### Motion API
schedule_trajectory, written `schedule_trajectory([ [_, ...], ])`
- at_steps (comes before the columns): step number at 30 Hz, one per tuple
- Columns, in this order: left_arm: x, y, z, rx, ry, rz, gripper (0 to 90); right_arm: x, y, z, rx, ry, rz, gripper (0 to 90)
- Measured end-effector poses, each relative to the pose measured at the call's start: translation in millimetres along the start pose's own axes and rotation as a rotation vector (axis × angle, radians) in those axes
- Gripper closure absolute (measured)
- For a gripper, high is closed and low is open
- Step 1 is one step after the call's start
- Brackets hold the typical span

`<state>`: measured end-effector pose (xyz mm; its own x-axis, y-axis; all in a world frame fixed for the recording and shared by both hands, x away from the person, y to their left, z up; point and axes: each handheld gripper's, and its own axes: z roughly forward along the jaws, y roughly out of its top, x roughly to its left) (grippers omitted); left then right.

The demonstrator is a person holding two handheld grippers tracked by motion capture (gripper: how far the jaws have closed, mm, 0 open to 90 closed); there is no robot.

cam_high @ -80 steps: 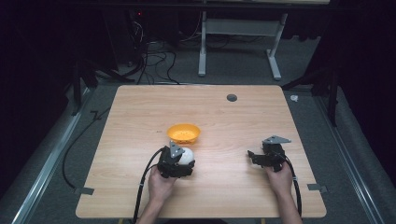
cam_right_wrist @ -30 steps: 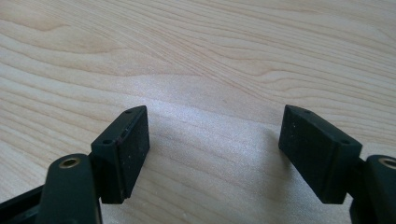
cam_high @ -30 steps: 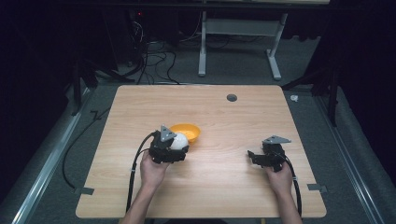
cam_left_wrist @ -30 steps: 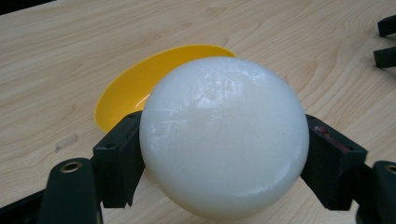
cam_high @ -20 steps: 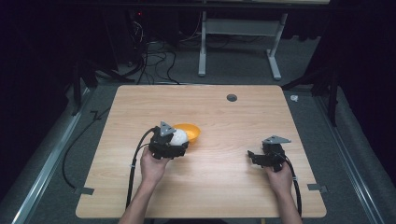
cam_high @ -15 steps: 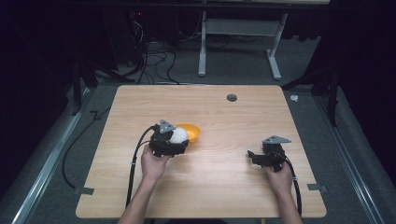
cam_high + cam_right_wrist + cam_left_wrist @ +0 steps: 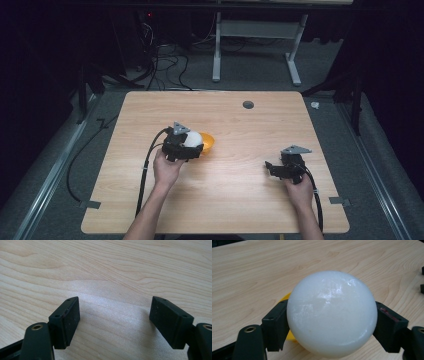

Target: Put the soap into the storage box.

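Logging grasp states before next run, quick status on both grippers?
Left gripper: shut on the glossy white ball, beside the orange bowl.
Right gripper: open, empty, over the light wooden table.

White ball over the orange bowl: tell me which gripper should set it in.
Left, probably. The left gripper already clamps the white ball right beside the orange bowl. The right gripper sits open over bare table, well away.

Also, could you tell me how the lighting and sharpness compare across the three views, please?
High view: the table is lit while the floor around it falls into darkness. Left gripper view: soft glare on the white ball, and the close jaws look slightly blurred. Right gripper view: a pale sheen on the wood between the open jaws; near edges soft.
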<state>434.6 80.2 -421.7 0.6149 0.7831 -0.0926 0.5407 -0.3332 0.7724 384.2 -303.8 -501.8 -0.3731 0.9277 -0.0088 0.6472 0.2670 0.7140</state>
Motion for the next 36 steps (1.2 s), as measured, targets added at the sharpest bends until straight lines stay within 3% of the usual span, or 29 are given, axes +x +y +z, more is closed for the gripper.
schedule_trajectory([
  [6,0.5,8.1,9.9,0.024,0.026,0.024,24.6,0.0,-0.1,-0.1,0.0,0.002,0.002,25.3],
  [10,2.6,8.6,14.0,0.025,0.02,0.013,24.6,-0.1,-0.2,0.1,-0.004,0.001,0.003,25.3],
  [23,7.1,4.2,30.7,0.064,0.077,0.014,24.6,0.0,-0.1,-0.1,0.0,0.002,0.003,25.3],
  [36,8.5,0.4,42.6,0.095,0.096,0.01,24.5,-0.1,-0.2,-0.1,-0.002,0.001,0.004,25.3],
])
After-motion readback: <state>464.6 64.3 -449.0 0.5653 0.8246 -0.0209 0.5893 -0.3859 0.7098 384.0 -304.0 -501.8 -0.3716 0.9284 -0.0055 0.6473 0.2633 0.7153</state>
